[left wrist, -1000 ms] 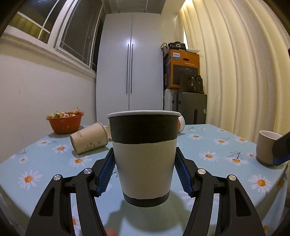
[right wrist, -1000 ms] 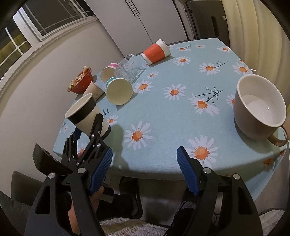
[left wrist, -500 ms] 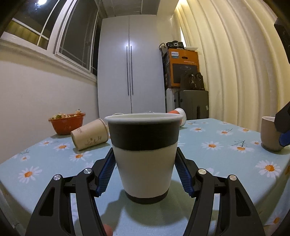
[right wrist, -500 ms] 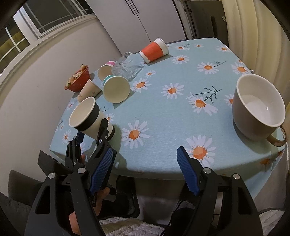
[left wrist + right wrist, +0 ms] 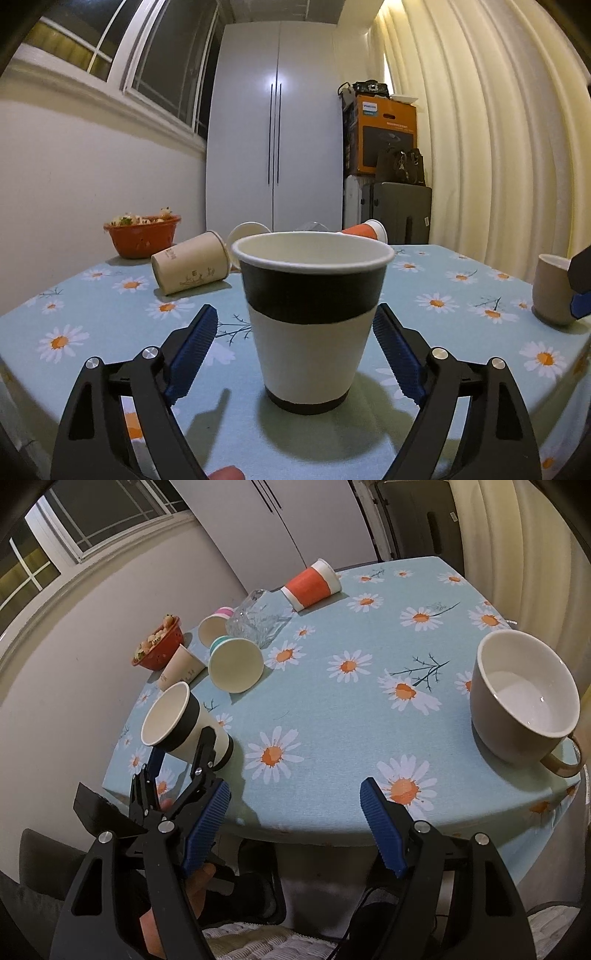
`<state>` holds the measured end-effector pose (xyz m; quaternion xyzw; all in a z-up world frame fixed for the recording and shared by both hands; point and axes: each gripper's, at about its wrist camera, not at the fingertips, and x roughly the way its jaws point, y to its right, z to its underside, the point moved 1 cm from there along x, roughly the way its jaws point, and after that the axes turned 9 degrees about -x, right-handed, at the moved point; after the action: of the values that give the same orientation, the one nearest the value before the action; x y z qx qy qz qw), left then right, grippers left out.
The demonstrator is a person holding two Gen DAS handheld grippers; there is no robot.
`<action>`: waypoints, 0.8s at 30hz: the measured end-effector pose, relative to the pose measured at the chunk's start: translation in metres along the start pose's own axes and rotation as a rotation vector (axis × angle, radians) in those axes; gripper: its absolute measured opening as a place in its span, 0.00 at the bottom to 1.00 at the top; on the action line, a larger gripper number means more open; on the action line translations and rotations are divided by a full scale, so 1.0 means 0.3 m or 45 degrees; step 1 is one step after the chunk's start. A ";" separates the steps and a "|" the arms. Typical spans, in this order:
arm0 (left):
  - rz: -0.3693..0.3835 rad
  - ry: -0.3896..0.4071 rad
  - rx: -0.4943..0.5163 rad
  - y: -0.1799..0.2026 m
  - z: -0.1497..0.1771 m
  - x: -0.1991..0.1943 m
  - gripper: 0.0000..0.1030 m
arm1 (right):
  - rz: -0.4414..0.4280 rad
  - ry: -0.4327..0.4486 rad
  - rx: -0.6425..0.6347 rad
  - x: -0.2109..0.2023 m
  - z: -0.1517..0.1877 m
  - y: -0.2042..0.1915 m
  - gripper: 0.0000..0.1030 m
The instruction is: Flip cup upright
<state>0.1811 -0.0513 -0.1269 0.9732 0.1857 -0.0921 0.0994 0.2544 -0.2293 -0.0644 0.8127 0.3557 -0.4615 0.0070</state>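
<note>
1. The black-banded cup (image 5: 310,317) stands upright on the counter (image 5: 424,295), just before the beige tipped cup (image 5: 190,266).
2. Left hand-held gripper (image 5: 295,349) spread wide around it, released; right hand-held gripper (image 5: 295,829) wide, empty.
3. Next, I judge: withdraw without nudging it.

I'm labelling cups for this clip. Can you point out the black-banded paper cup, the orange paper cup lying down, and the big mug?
black-banded paper cup (image 5: 310,343), left wrist view, white side wall below the band.
orange paper cup (image 5: 308,587), right wrist view, orange side.
big mug (image 5: 517,716), right wrist view, outer wall below the rim.
</note>
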 end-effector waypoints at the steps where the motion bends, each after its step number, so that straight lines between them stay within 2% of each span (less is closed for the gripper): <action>1: 0.011 -0.008 -0.006 -0.003 -0.011 -0.012 0.84 | -0.006 0.010 0.006 -0.006 0.000 0.003 0.71; 6: 0.107 -0.060 -0.036 -0.003 -0.076 -0.085 0.89 | -0.026 0.060 0.008 -0.036 -0.002 0.002 0.71; 10: 0.144 -0.064 -0.028 0.000 -0.129 -0.151 0.94 | -0.002 0.105 -0.034 -0.062 0.000 -0.020 0.71; 19: 0.147 -0.156 -0.032 -0.084 -0.243 -0.307 0.93 | 0.122 0.225 -0.217 -0.119 0.019 -0.122 0.74; 23: 0.199 -0.229 -0.078 -0.139 -0.297 -0.356 0.93 | 0.146 0.273 -0.278 -0.150 0.032 -0.156 0.75; 24: 0.218 -0.244 -0.086 -0.154 -0.314 -0.371 0.93 | 0.144 0.278 -0.285 -0.157 0.036 -0.163 0.78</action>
<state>0.0753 -0.0259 -0.0194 0.9684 0.0946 -0.1694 0.1568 0.2026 -0.2234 -0.0195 0.8709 0.3572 -0.3267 0.0846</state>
